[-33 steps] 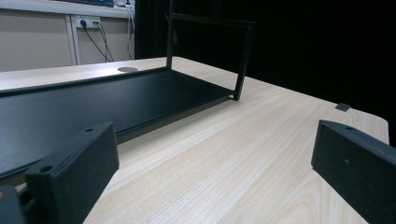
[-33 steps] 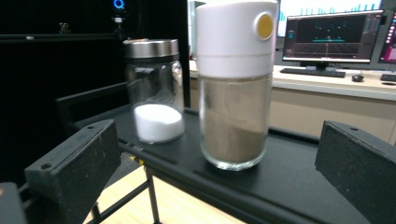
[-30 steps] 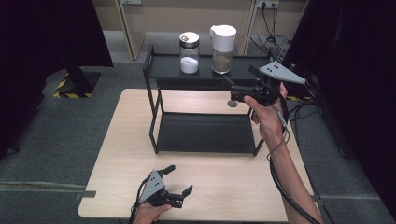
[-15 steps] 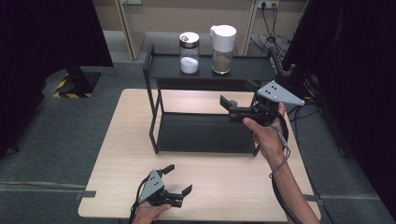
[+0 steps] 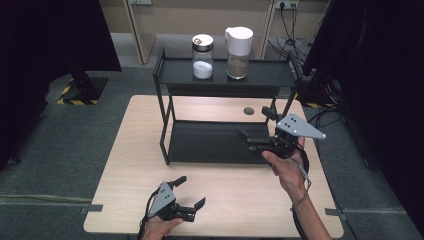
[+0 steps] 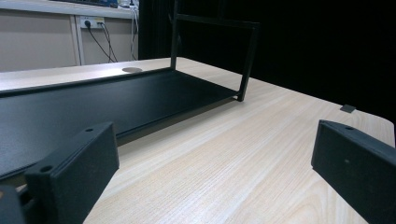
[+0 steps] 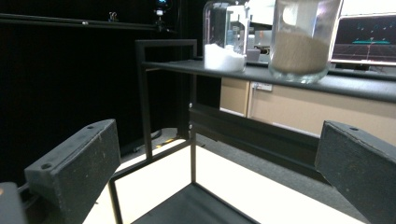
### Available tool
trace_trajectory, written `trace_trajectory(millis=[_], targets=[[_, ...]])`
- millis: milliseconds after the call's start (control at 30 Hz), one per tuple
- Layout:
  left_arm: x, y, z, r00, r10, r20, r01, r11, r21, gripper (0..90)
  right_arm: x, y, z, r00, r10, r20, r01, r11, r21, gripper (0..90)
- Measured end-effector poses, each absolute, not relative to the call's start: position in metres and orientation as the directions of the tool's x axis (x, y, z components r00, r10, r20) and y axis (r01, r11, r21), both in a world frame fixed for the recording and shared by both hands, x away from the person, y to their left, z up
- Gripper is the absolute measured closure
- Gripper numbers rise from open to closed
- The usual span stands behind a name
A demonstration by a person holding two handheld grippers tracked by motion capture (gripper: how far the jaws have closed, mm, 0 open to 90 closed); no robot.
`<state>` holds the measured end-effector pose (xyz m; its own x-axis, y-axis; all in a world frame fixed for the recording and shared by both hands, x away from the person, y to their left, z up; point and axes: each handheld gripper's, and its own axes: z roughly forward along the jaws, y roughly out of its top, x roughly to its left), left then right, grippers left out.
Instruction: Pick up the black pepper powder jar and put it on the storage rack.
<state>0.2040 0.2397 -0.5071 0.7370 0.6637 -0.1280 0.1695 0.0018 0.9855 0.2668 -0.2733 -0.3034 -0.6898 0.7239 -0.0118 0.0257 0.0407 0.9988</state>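
Note:
A black two-tier rack (image 5: 165, 100) stands on the pale wooden table (image 5: 135, 150). Its top shelf (image 5: 270, 75) carries a glass jar of white powder (image 5: 202, 57) and a white-lidded jar of brown grains (image 5: 238, 46). My right gripper (image 5: 252, 121) hangs open over the right end of the lower shelf (image 5: 210, 142), with nothing between its fingers. The right gripper view looks up at the powder jar (image 7: 225, 35) and the grain jar (image 7: 301, 39). My left gripper (image 5: 192, 190) lies open near the table's front edge, pointing at the lower shelf (image 6: 93, 102).
A small grey round cap (image 5: 248, 110) sits in the tabletop behind the rack. Black curtains (image 5: 50, 40) hang on both sides. A stand foot with hazard tape (image 5: 75, 90) is on the floor at left, and cables (image 5: 325, 115) trail on the floor at right.
My right gripper has come down and back toward the person, from near the top shelf's right end to the lower shelf's level. The left gripper has stayed put.

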Motion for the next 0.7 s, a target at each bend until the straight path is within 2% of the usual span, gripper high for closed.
trace_trajectory(millis=[700], targets=[[0.204,0.240,-0.507,0.735,0.666,-0.126,0.167,0.002,0.986,0.1,0.240,-0.274,-0.356,-0.708,0.706,-0.026,0.048,0.085,0.995,0.4]])
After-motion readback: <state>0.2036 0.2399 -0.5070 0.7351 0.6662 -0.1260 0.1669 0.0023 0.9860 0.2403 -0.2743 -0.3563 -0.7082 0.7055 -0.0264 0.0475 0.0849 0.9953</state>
